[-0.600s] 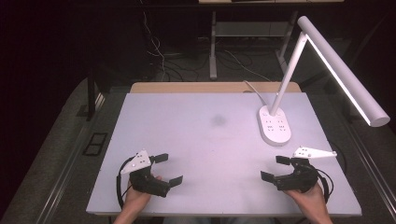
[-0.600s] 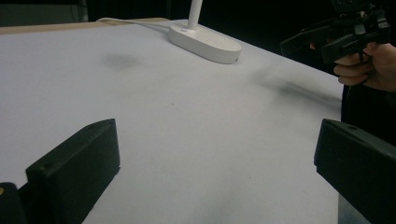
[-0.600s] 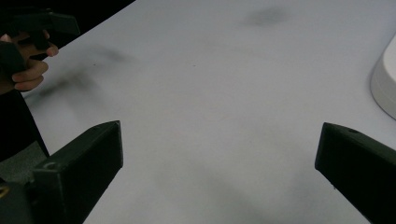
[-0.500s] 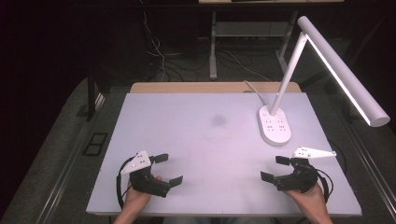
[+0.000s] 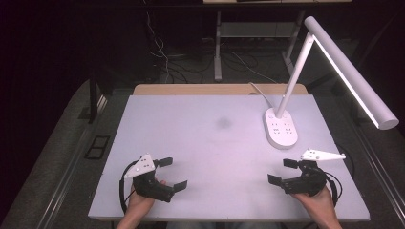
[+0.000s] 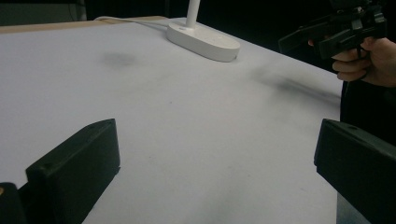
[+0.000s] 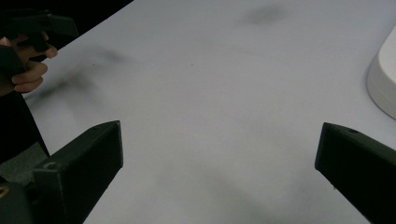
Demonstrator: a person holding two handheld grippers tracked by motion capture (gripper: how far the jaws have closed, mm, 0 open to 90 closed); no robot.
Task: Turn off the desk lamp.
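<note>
The left gripper (image 5: pixel 171 173) is resting at the lower left of the white table (image 5: pixel 200 143), jaws wide apart. The right gripper (image 5: pixel 282 171), lower right, is also gaping, below the lamp base (image 5: pixel 281 128).

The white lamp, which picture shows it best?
The high view: the whole lamp stands there, base, tilted arm and long light bar. The left gripper view catches its base and a bit of stem; the right gripper view catches an edge of the base.

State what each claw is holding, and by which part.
Nothing is held. The left claw and the right claw both stand open over the bare white table, jaws wide apart with only tabletop between them.
</note>
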